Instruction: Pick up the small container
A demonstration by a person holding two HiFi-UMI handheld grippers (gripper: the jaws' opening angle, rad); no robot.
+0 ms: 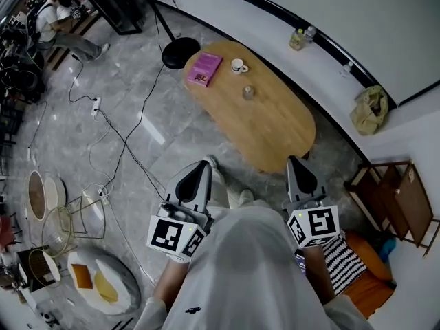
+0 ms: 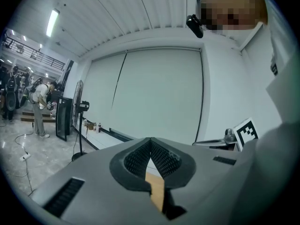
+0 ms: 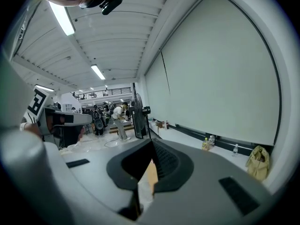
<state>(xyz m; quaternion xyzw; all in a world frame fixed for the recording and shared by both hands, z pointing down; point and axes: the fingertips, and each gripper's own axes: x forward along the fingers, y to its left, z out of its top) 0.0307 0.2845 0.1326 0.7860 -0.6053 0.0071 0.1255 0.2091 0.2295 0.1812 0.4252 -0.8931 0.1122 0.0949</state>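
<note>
The small container (image 1: 248,93), a little clear glass jar, stands near the middle of the oval wooden table (image 1: 278,126) in the head view, well ahead of both grippers. My left gripper (image 1: 199,165) is held close to the body, pointing toward the table, its jaws shut with nothing in them. My right gripper (image 1: 295,161) is beside it at the table's near edge, also shut and empty. In the left gripper view the left gripper (image 2: 151,140) has its ribbed pads meeting; the right gripper (image 3: 151,142) looks the same in its own view. Both cameras point up at a wall.
A pink book (image 1: 204,69) and a white cup (image 1: 238,66) lie on the table's far end. A round black stand base (image 1: 181,52) and cables (image 1: 120,139) are on the floor to the left. Bottles (image 1: 298,40) and a bag (image 1: 370,108) sit on the wall ledge; a wooden rack (image 1: 392,198) stands at right.
</note>
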